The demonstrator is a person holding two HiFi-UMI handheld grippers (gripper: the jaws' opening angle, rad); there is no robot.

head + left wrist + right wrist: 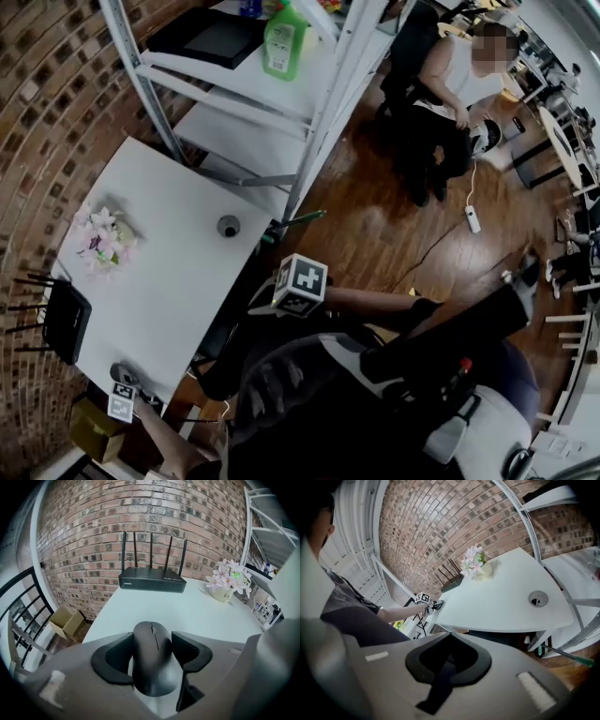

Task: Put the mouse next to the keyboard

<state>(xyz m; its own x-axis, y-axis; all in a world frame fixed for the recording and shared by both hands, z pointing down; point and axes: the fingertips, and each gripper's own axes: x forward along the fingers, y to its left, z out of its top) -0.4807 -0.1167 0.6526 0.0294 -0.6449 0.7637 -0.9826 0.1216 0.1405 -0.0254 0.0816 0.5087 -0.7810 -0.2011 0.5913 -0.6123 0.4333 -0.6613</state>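
**Left gripper pinching the mouse at the table corner; right gripper closed on nothing, off the table**

Nearest is the right gripper (448, 654), held in front of the person's body, just off the table's edge and over the wood floor (394, 234). Its own view shows the black pads pressed together with nothing between them. The head view gives only its marker cube (300, 284) and the arm, not the jaws.

Next is the left gripper (152, 641), at the near-left corner of the white table (178, 281). The left gripper view shows the black mouse (154, 667) lying lengthwise between the two jaws. One pad is against each side of it, and the scroll wheel end points toward the wall. The mouse is at the table's very edge; whether it is resting or lifted, can't tell. The head view shows only the cube and gripper head there, with the mouse hidden. The right gripper view catches this gripper from the side, small, at the table's far corner.

Further along the table is a black router (151, 579) with five upright antennas by the brick wall (140, 522). It is front-on in the left gripper view and only a dark slab at the table's left edge in the head view. A pot of pink-white flowers (229, 581) stands right of the router, apart from it. A round cable hole (228, 225) sits near the table's right side. It shows in the head and right gripper views but not the left one.

Beyond the table:
- A cardboard box (68, 620) on the floor by the wall, in the left gripper view only.
- A white metal shelf (234, 80) with a green bottle (283, 39) on it.
- Farthest, in the head view only, a seated person (450, 84) and a white power strip (472, 219) on the floor.
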